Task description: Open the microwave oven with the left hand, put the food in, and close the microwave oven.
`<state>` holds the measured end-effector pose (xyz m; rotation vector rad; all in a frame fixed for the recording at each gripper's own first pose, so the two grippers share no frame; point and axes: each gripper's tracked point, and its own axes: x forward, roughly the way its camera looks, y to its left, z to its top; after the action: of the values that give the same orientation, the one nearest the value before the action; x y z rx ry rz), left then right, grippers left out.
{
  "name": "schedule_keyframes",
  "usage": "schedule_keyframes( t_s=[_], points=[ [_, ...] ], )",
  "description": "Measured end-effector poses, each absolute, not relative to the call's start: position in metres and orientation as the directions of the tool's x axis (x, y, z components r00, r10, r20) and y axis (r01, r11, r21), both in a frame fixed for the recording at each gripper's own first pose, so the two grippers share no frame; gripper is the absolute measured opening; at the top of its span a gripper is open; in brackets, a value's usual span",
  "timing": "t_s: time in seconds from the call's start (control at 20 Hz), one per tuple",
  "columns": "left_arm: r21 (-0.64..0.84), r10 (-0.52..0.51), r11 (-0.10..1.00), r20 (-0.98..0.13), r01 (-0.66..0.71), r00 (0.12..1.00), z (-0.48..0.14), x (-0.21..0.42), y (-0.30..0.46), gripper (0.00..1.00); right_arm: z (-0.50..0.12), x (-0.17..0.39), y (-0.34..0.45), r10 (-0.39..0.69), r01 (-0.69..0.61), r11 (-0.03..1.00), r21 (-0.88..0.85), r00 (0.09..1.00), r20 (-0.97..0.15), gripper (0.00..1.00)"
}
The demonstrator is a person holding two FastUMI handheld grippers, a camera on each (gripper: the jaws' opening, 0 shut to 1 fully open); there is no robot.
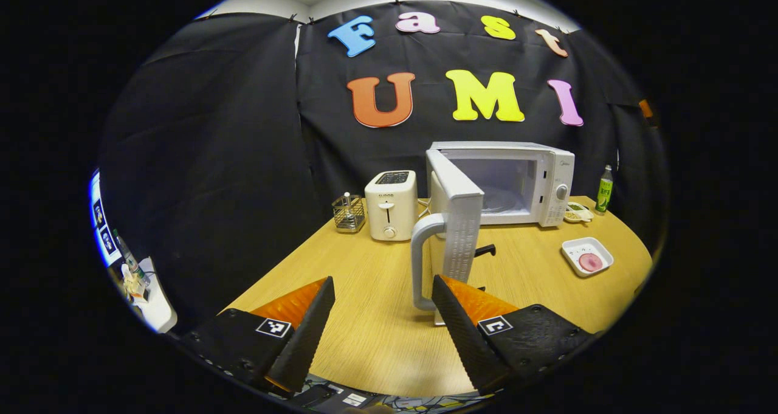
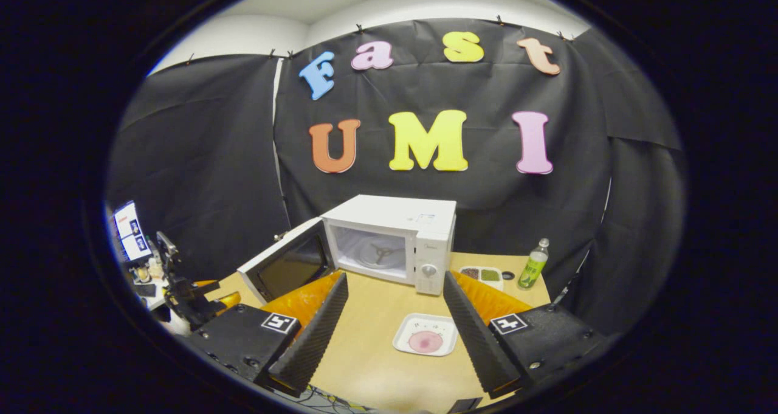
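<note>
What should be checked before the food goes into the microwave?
1. Door swung open: ok.
2. Cavity free, turntable bare: ok.
3. Food still on its tray, on the table: ok.
4. Right gripper open, tray between its fingers' line but not touched: ok.
5. Left gripper open, off the handle: ok.
6. Tray fits the cavity: cannot tell.

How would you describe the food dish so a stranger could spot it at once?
Start at the white microwave with its door open. On the table in front of it lies a small white square plate holding a round pink food. The other dish, by the green bottle, holds dark and green fillings.
</note>
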<state>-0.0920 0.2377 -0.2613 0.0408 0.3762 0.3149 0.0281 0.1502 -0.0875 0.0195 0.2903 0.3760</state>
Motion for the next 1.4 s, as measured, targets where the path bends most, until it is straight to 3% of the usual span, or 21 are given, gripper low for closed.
schedule_keyframes(
  t_s=[0.05, 0.25, 0.3, 0.35, 0.4, 0.6, 0.65, 0.7, 0.75, 0.8, 0.85, 0.9, 0.95, 1.15, 1.2, 1.25, 1.3, 1.35, 1.4],
  points=[
    [0.089, 0.308, 0.951, -0.349, -0.296, 0.885, -0.255, -0.097, 0.231, 0.95, -0.097, 0.035, 0.145, 0.363, -0.358, 0.931, 0.073, 0.885, -0.292, 0.96],
    [0.078, 0.287, 0.958, -0.286, -0.276, 0.914, -0.212, -0.099, 0.194, 0.96, -0.161, 0.069, 0.115, 0.324, -0.316, 0.945, 0.088, 0.858, -0.397, 0.99],
    [0.078, 0.279, 0.96, -0.271, -0.268, 0.921, -0.202, -0.096, 0.182, 0.96, -0.18, 0.077, 0.107, 0.316, -0.306, 0.947, 0.095, 0.846, -0.43, 0.97],
    [0.079, 0.273, 0.962, -0.253, -0.262, 0.928, -0.19, -0.094, 0.171, 0.95, -0.201, 0.086, 0.1, 0.31, -0.295, 0.949, 0.107, 0.828, -0.466, 0.88],
    [0.078, 0.263, 0.965, -0.237, -0.252, 0.935, -0.179, -0.091, 0.158, 0.95, -0.223, 0.094, 0.095, 0.314, -0.29, 0.948, 0.129, 0.803, -0.507, 0.93],
    [0.072, 0.231, 0.972, -0.181, -0.222, 0.956, -0.136, -0.077, 0.106, 0.95, -0.306, 0.124, 0.079, 0.328, -0.236, 0.945, 0.227, 0.69, -0.646, 0.81],
    [0.077, 0.227, 0.973, -0.171, -0.217, 0.959, -0.128, -0.073, 0.096, 0.95, -0.326, 0.13, 0.076, 0.326, -0.221, 0.945, 0.24, 0.661, -0.676, 0.69],
    [0.078, 0.217, 0.975, -0.165, -0.206, 0.962, -0.121, -0.068, 0.082, 0.95, -0.345, 0.135, 0.074, 0.335, -0.207, 0.942, 0.263, 0.626, -0.705, 0.67],
    [0.081, 0.213, 0.976, -0.164, -0.202, 0.963, -0.115, -0.064, 0.072, 0.95, -0.361, 0.139, 0.074, 0.348, -0.182, 0.936, 0.3, 0.588, -0.73, 0.77],
    [0.086, 0.214, 0.976, -0.164, -0.202, 0.963, -0.11, -0.061, 0.063, 0.95, -0.376, 0.144, 0.073, 0.361, -0.157, 0.93, 0.332, 0.547, -0.755, 0.64],
    [0.09, 0.218, 0.975, -0.164, -0.205, 0.962, -0.105, -0.057, 0.056, 0.95, -0.391, 0.149, 0.074, 0.375, -0.146, 0.925, 0.352, 0.514, -0.772, 0.73],
    [0.093, 0.226, 0.973, -0.162, -0.213, 0.961, -0.099, -0.055, 0.05, 0.96, -0.403, 0.155, 0.076, 0.384, -0.141, 0.921, 0.363, 0.487, -0.784, 0.67],
    [0.094, 0.235, 0.97, -0.162, -0.223, 0.958, -0.096, -0.052, 0.045, 0.95, -0.409, 0.161, 0.082, 0.401, -0.148, 0.914, 0.378, 0.467, -0.788, 0.53],
    [0.091, 0.276, 0.961, -0.19, -0.263, 0.942, -0.095, -0.054, 0.035, 0.95, -0.431, 0.178, 0.091, 0.432, -0.138, 0.901, 0.412, 0.385, -0.815, 0.41],
    [0.102, 0.289, 0.956, -0.196, -0.274, 0.937, -0.094, -0.056, 0.037, 0.95, -0.437, 0.179, 0.088, 0.416, -0.115, 0.908, 0.402, 0.363, -0.834, 0.27],
    [0.113, 0.302, 0.952, -0.203, -0.284, 0.931, -0.094, -0.058, 0.039, 0.95, -0.435, 0.183, 0.089, 0.408, -0.1, 0.91, 0.401, 0.372, -0.834, 0.33],
    [0.12, 0.313, 0.949, -0.211, -0.293, 0.926, -0.095, -0.059, 0.04, 0.95, -0.436, 0.182, 0.087, 0.402, -0.097, 0.914, 0.395, 0.362, -0.841, 0.14],
    [0.126, 0.321, 0.946, -0.215, -0.3, 0.922, -0.093, -0.06, 0.041, 0.95, -0.438, 0.182, 0.088, 0.399, -0.101, 0.916, 0.389, 0.344, -0.85, 0.19],
    [0.13, 0.329, 0.943, -0.217, -0.307, 0.919, -0.093, -0.06, 0.042, 0.95, -0.437, 0.182, 0.087, 0.395, -0.107, 0.918, 0.382, 0.331, -0.857, 0.13]
  ],
)
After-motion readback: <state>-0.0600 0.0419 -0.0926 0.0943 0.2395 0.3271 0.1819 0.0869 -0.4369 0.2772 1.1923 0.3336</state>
